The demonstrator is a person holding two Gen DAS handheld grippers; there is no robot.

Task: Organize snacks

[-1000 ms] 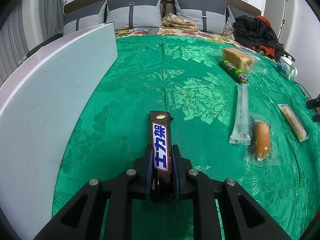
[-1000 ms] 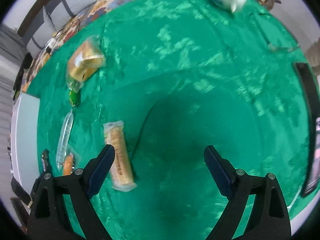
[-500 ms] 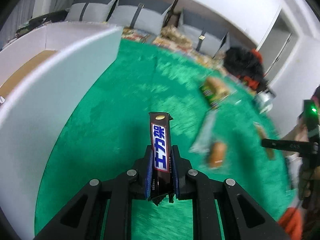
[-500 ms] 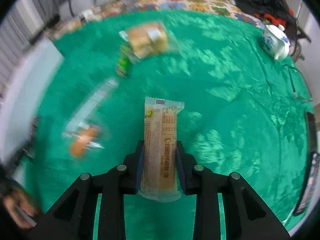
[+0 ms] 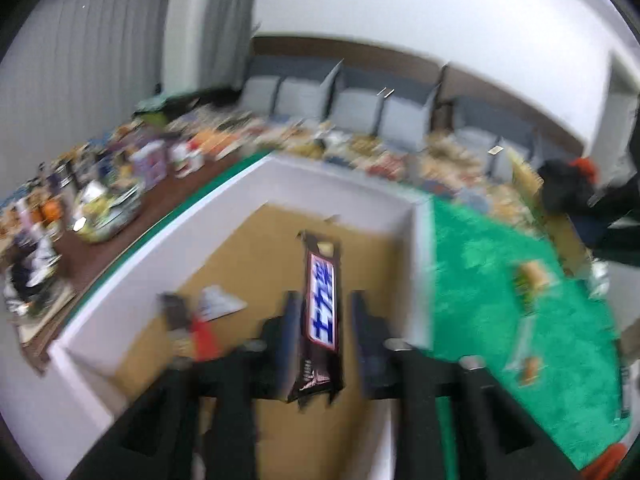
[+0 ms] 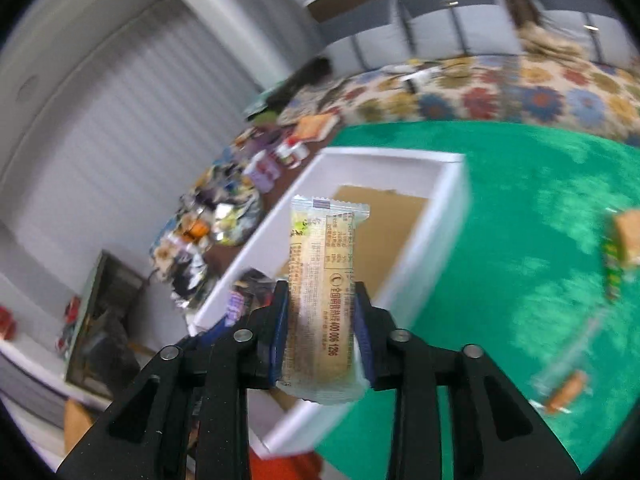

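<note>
My left gripper hangs over the white box with its jaws spread a little wider than the brown chocolate bar; the bar still lies between them, touching only the left finger. My right gripper is shut on a clear-wrapped biscuit pack and holds it just above the near wall of the same box. The box has a brown cardboard floor. Other wrapped snacks lie on the green cloth.
A few snack packs lie in the box's near left corner. A bread pack and a sausage bun lie on the cloth to the right. Cluttered jars and bags line the table beyond the box.
Both grippers swung left from the green cloth to the white box, carrying their snacks. The left jaws have parted around the chocolate bar. The right stays shut on the biscuit pack.
</note>
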